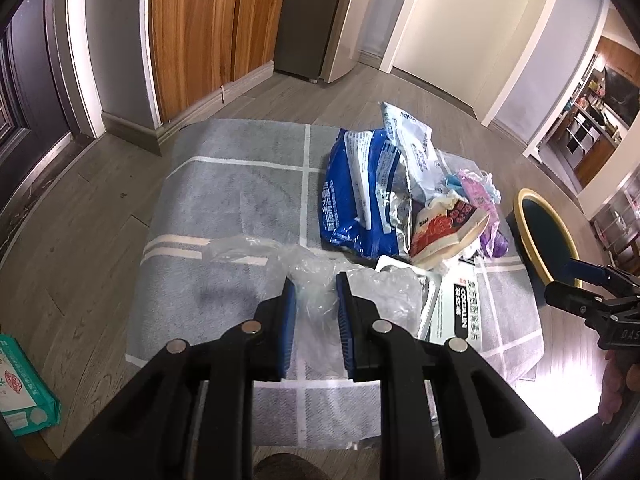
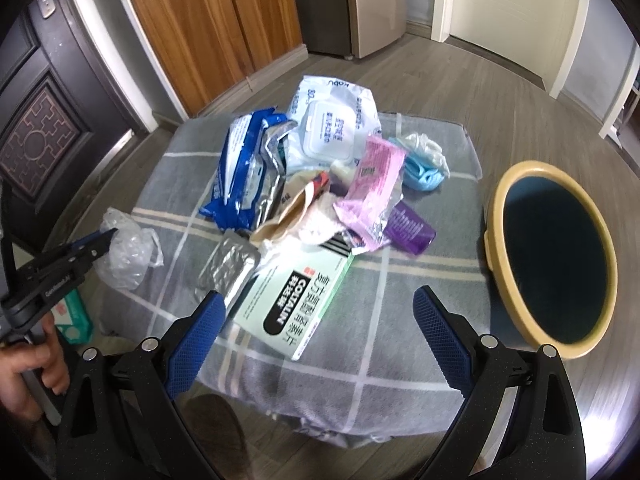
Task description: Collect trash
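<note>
Two grippers hovering over a grey checked mat. Left gripper pinching a crumpled clear bag between narrow jaws, bag lying on the mat. Right gripper gaping wide, gripping nothing, poised just above a white box. Trash pile sitting just beyond that box; yellow-rimmed bin standing to its right.
</note>
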